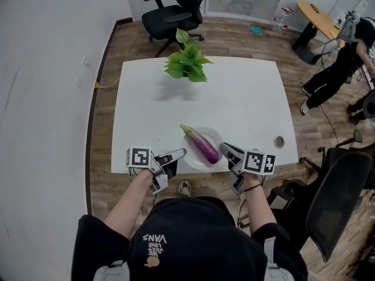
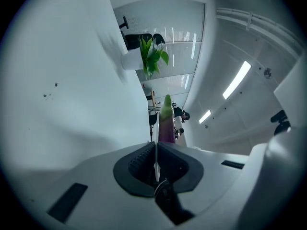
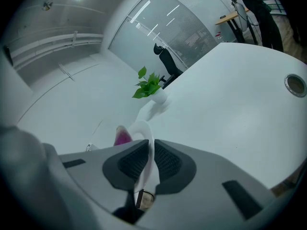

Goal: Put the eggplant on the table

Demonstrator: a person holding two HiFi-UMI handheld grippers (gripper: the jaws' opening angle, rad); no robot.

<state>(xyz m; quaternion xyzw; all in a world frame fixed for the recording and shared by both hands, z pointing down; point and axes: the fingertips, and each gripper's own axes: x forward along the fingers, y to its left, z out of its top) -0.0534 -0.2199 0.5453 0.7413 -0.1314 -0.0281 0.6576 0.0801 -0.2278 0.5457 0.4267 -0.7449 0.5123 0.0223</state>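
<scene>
Head view: the eggplant [image 1: 202,146] lies across a white plate [image 1: 191,160] at the 6 o'clock edge of the tabletop [image 1: 246,104], with its green stem toward 11 o'clock. The left tool [image 1: 178,154] pinches the plate's rim at 9 o'clock and the right tool [image 1: 227,150] at 3 o'clock.

Left gripper view: the jaws are closed on the thin plate edge. The eggplant rises just beyond them, stem end farthest away.

Right gripper view: the jaws are clamped on the white rim in the same way. A patch of purple shows at 10 o'clock from them.

The eggplant's skin looks glossy and rounded, so it is probably light, firm and slippery, and apt to roll if the plate tips. The thick purple middle seems the safest place to take hold, across its width, rather than the tapering stem end.
</scene>
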